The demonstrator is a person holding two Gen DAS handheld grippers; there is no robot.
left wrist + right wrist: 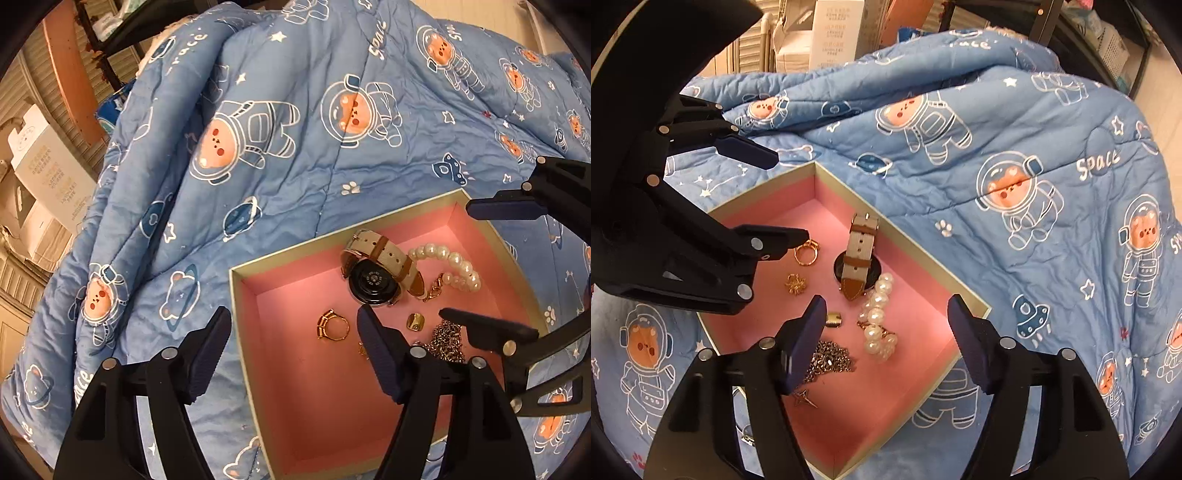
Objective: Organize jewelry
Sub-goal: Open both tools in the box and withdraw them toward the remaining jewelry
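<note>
A pink-lined box (314,398) (886,398) with a cream rim lies on the bed. In it are a watch (373,280) (862,243) with a pale strap, a pearl bracelet (436,253) (877,317), a gold ring (325,321) (803,260), a small gold band (415,321) (833,318), a silver chain (448,339) (831,358), a gold flower piece (795,284) and a star pendant (805,398). My left gripper (293,317) (790,195) hovers open over the box's ring side, holding nothing. My right gripper (886,306) (455,262) stands open above the pearls and chain, also holding nothing.
A blue quilt (295,129) (997,147) printed with astronaut bears covers the bed and bunches into a ridge behind the box. Cardboard cartons (44,173) (834,29) and a dark shelf frame (1045,22) stand beyond the bed's far edge.
</note>
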